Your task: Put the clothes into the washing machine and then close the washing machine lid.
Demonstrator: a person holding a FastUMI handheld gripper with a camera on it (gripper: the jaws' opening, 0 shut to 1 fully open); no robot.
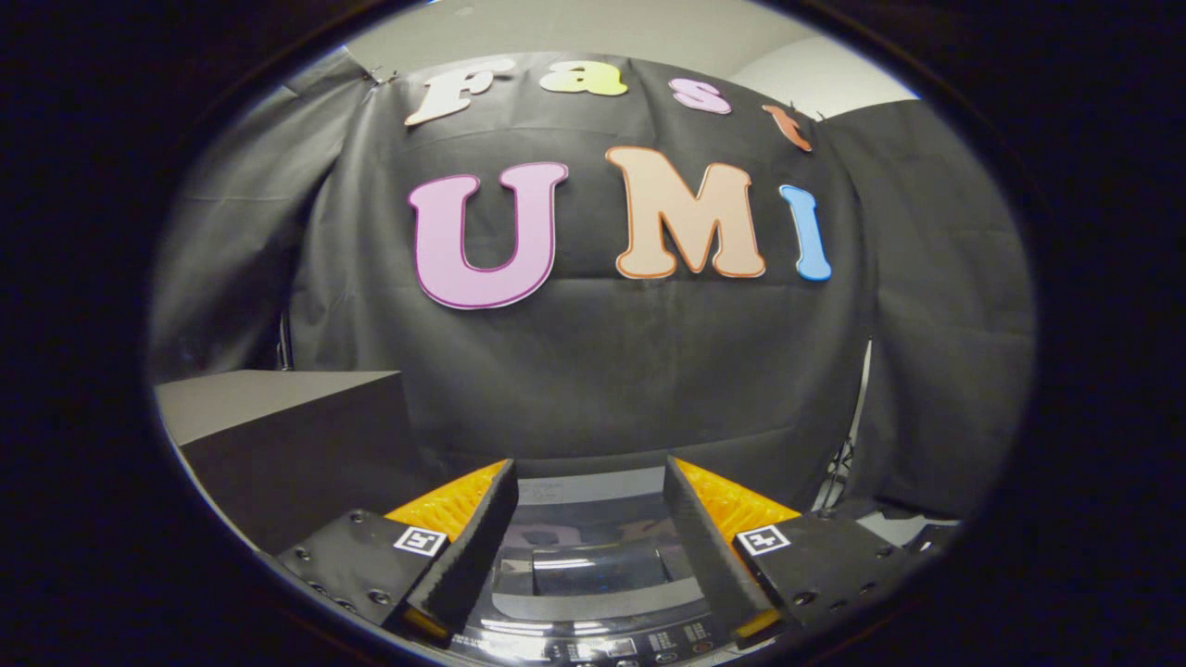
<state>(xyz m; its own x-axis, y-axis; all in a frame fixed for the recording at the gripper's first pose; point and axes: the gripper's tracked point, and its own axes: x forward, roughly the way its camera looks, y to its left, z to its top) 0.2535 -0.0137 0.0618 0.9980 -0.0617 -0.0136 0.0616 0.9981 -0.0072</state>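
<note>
- Gripper view: the gripper (590,482) sat above the washing machine (593,639), looking forward and slightly down across its top toward the booth wall (593,371).
- Washing machine lid (593,556) lay flat and shut below and between the fingers; its glossy dark panel carried reflections, with a pale band along its far edge.
- Control strip with small buttons ran along the machine's near edge, just under the fingers' bases; markings too small to make out.
- Far edge of the machine met the black cloth wall directly; no gap could be made out there.
- Left of the machine stood a dark box-like block (296,445) with a pale grey top, its near corner close beside the left finger (473,537) and its top higher than the lid.
- Right of the machine, a thin stand or pole (848,454) rose by a slit in the cloth, near the right finger (709,542).
- Open room: the span over the lid between block and pole was free; the wall closed it off ahead.
- Claw: the fingers stood wide apart, nothing held between them, neither touching the lid as far as could be told.
- Clothes: none could be made out on the lid or around the machine.
</note>
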